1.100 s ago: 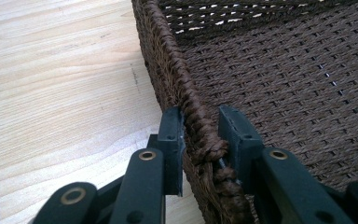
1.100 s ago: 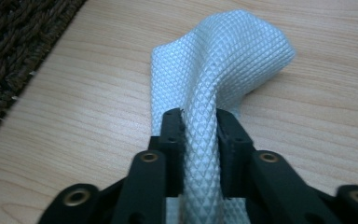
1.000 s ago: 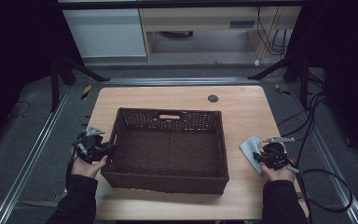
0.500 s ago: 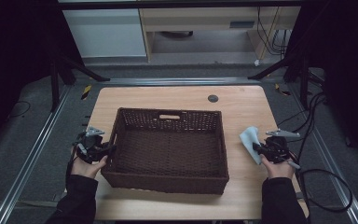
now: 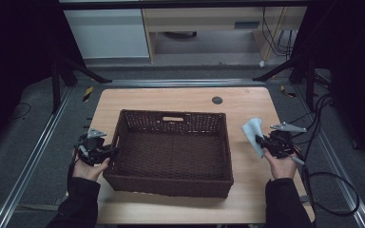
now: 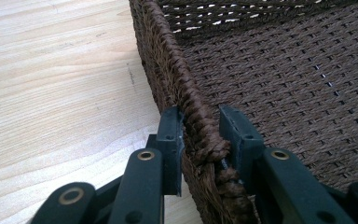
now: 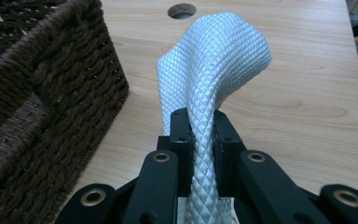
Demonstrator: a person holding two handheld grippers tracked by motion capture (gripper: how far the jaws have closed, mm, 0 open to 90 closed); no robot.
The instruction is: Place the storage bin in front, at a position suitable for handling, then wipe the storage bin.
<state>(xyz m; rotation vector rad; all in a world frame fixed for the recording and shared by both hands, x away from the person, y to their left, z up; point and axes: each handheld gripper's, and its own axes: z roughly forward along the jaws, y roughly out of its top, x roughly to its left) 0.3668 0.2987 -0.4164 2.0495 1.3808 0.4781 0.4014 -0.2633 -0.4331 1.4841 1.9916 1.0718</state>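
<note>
- Woven brown basket [image 5: 173, 152] is set mid-table [image 5: 180, 97]; every position below is given relative to it.
- Left gripper [image 5: 105, 153] is placed at the basket's left wall, near the front corner.
- In the left gripper view the jaws are seen astride the braided rim [image 6: 200, 135]: one outside the wall, one inside. The outer pad sits against the braid; a thin gap is seen at the inner pad, so a firm clamp cannot be confirmed. Jaws read as loosely around the rim.
- Right gripper [image 5: 261, 141] is held just right of the basket, apart from its right wall.
- White quilted cloth [image 7: 214, 74] is pinched between the right jaws, which are clenched on a bunched fold.
- Cloth is lifted off the wood; its free end is fanned out beyond the jaws, outside the basket, beside the right wall.
- Round cable hole [image 5: 217, 99] is seen behind the basket's back wall, toward the right.
</note>
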